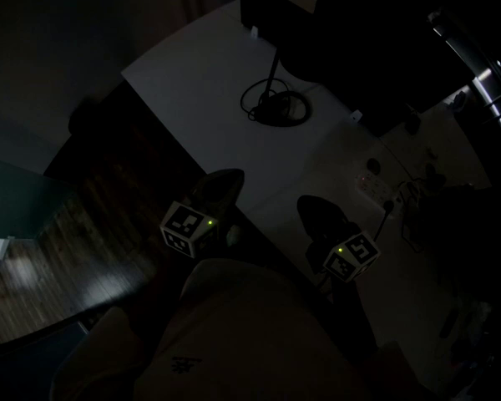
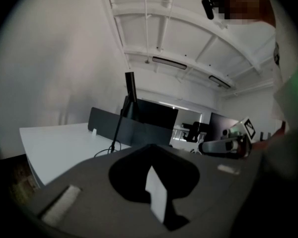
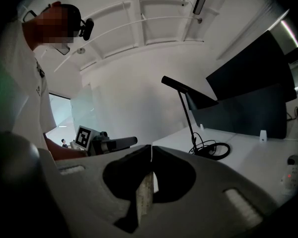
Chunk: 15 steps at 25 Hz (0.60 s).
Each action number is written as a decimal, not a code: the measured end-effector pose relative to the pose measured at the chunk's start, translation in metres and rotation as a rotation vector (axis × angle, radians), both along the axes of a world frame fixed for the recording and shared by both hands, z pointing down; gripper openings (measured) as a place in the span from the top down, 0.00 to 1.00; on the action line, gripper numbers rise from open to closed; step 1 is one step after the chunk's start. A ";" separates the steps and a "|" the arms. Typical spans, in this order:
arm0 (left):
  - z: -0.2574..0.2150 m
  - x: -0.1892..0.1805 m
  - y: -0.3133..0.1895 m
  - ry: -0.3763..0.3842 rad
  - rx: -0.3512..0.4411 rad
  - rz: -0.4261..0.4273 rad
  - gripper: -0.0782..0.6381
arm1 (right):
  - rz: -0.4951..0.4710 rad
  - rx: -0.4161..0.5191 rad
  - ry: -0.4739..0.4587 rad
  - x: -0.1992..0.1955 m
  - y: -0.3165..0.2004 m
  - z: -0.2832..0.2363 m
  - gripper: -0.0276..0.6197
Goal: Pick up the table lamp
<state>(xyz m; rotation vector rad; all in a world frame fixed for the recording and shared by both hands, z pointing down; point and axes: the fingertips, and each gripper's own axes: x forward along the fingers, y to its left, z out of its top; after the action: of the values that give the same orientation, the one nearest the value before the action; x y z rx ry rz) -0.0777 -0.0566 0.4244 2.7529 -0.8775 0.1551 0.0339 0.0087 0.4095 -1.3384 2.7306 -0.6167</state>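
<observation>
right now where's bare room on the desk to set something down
Bare: the desk between the lamp and its left edge, and the stretch nearer you. Crowded: the right end, with clutter.

The head view is very dark; only the white table [image 1: 200,98] shows, and the floor [image 1: 33,274] seems to shine a little. Both gripper views are bright, soft and curved at the edges.

A black table lamp [image 1: 278,107] is seen standing upright on the white desk [image 1: 192,90], towards its far edge. A thin stem is carried on a round base, which is ringed by a looped cord [image 1: 248,104]. The slim head is angled sideways.
</observation>
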 end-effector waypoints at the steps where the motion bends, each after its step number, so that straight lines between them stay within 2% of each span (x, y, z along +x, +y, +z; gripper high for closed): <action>1: 0.000 -0.002 -0.006 0.000 -0.001 0.009 0.90 | 0.006 0.002 0.007 -0.003 -0.005 0.000 0.95; 15: 0.011 -0.014 -0.086 -0.002 0.005 0.102 0.90 | 0.128 -0.028 0.036 -0.015 -0.050 0.007 0.95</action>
<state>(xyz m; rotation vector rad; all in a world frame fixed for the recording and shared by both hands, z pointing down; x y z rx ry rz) -0.0913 -0.1426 0.4352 2.8037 -0.7390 0.1750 0.0188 -0.0415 0.4166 -1.5307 2.6470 -0.6288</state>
